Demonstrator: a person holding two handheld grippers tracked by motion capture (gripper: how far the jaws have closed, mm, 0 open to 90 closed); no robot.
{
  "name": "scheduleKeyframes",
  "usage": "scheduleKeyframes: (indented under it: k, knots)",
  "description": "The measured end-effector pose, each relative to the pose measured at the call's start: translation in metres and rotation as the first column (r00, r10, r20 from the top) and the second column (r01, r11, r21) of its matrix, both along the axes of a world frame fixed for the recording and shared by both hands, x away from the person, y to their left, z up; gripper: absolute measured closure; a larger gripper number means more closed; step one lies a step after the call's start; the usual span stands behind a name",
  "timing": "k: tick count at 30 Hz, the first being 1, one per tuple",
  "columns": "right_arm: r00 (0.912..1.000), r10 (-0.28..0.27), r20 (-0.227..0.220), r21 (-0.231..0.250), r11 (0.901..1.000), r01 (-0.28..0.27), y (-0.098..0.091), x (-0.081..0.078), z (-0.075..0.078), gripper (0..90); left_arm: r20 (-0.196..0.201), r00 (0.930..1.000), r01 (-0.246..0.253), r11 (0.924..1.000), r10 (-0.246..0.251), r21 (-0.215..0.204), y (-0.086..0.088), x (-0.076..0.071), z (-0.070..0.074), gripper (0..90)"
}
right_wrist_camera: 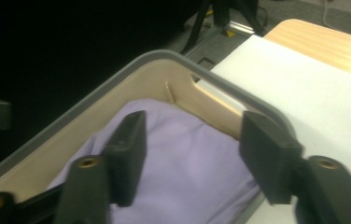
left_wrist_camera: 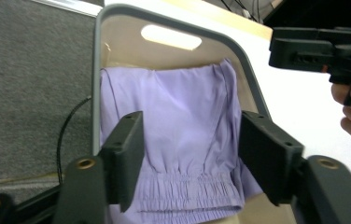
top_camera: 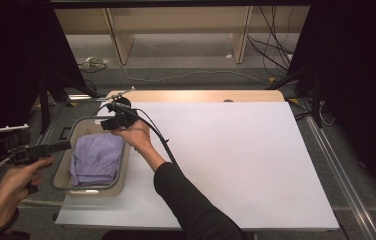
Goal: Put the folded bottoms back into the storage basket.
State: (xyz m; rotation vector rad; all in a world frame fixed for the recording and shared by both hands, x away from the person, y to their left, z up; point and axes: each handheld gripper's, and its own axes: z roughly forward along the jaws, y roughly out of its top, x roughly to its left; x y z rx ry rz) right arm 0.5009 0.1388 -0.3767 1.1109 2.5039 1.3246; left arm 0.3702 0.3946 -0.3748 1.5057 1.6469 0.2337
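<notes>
Already the folded purple garment (top_camera: 97,159) lies inside the beige basket (top_camera: 121,186) at the frame's lower left; both the left gripper (left_wrist_camera: 190,156) and right gripper (right_wrist_camera: 190,156) hover wide apart, holding nothing; placing looks done, only withdrawal remains.

The folded garment (top_camera: 97,159) was plain lilac — its bin (top_camera: 69,145) beige, grey-rimmed — on a white table cover (top_camera: 236,160).

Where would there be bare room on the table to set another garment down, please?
The white sheet lies bare from the right forearm across to its right and far edges. It is crowded at the left edge: the beige bin holds the folded lilac garment, with the left tool and right tool open over it.
</notes>
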Motion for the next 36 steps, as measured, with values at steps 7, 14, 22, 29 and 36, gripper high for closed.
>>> scheduleKeyframes:
  k: [7, 14, 22, 29, 36]
  knots:
    - [1.0, -0.006, 0.007, 0.014, 0.9999, 0.006, -0.005, -0.001, 0.004, 38.1, -0.006, 0.9996, 0.027, 0.9996, -0.027, -0.003, -0.007, 0.002, -0.001, 33.4]
    - [0.9999, 0.003, 0.013, 0.019, 0.9998, -0.003, -0.011, -0.004, 0.006, 37.2, 0.004, 0.9989, 0.048, 0.9989, -0.048, 0.005, -0.014, 0.003, -0.001, 30.8]
    - [0.9994, 0.012, 0.032, 0.028, 0.9995, -0.013, -0.024, -0.007, 0.01, 36.1, 0.018, 0.9966, 0.081, 0.9967, -0.081, 0.012, -0.028, 0.005, -0.002, 27.5]
    - [0.9992, 0.005, 0.04, 0.048, 0.9988, -0.007, -0.042, -0.008, 0.012, 35.8, 0.03, 0.992, 0.122, 0.9923, -0.123, 0.021, -0.044, 0.006, -0.003, 25.5]
    - [0.9989, -0.014, 0.044, 0.068, 0.9976, 0.011, -0.06, -0.008, 0.012, 35.9, 0.056, 0.9886, 0.139, 0.9901, -0.14, 0.015, -0.049, 0.006, -0.002, 23.9]
